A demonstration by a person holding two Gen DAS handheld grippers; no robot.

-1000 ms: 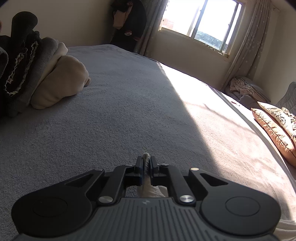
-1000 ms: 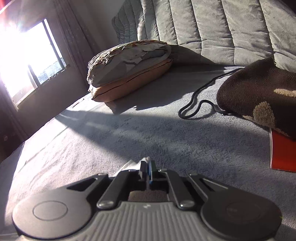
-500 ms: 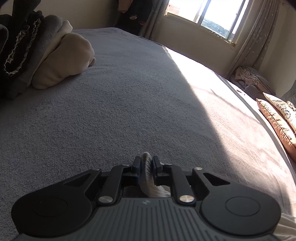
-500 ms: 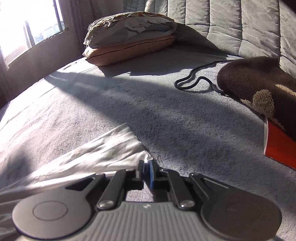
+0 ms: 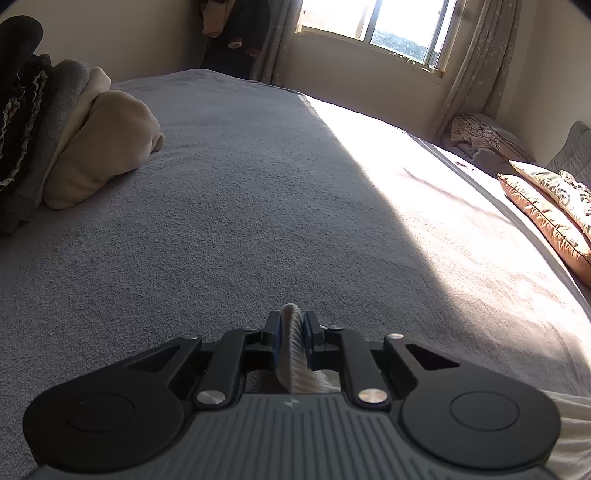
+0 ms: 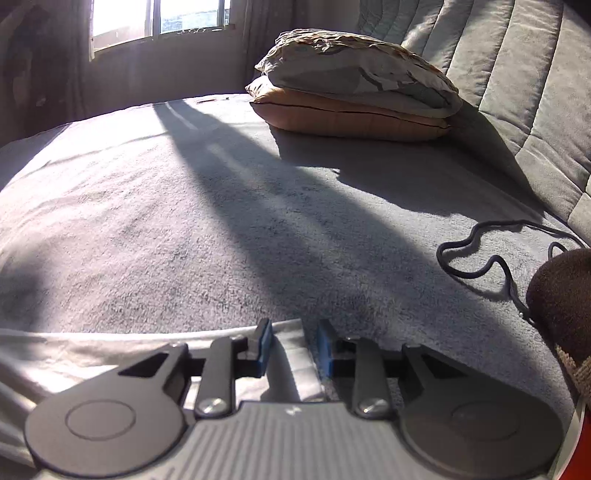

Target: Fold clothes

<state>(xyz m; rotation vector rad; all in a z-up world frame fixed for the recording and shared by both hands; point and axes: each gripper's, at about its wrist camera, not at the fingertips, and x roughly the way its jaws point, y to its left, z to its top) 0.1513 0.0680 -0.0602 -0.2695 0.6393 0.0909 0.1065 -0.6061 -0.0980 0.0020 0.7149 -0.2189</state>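
Note:
A white ribbed garment (image 5: 295,356) lies on the grey bed cover (image 5: 221,221). A fold of it stands up between the blue pads of my left gripper (image 5: 291,325). The jaws are closing and pinch that fold, and more of the cloth shows at the lower right. In the right wrist view the same white garment (image 6: 74,350) is spread flat on the bed cover (image 6: 221,240), its edge running under my right gripper (image 6: 293,343). That gripper's jaws are opening. The pads stand apart over the cloth's corner without pressing on it.
A stack of folded clothes (image 5: 74,147) sits at the left of the bed. Two pillows (image 6: 351,99) lie against the padded headboard (image 6: 498,74). A black cord (image 6: 480,258) and a brown patterned cloth (image 6: 561,302) lie at the right. Sunlight from the window (image 5: 388,22) crosses the bed.
The right gripper rolled, swung left along the bed and let go of the white cloth's corner, its jaws now apart. The left gripper stayed put, its jaws a little wider around the thicker fold.

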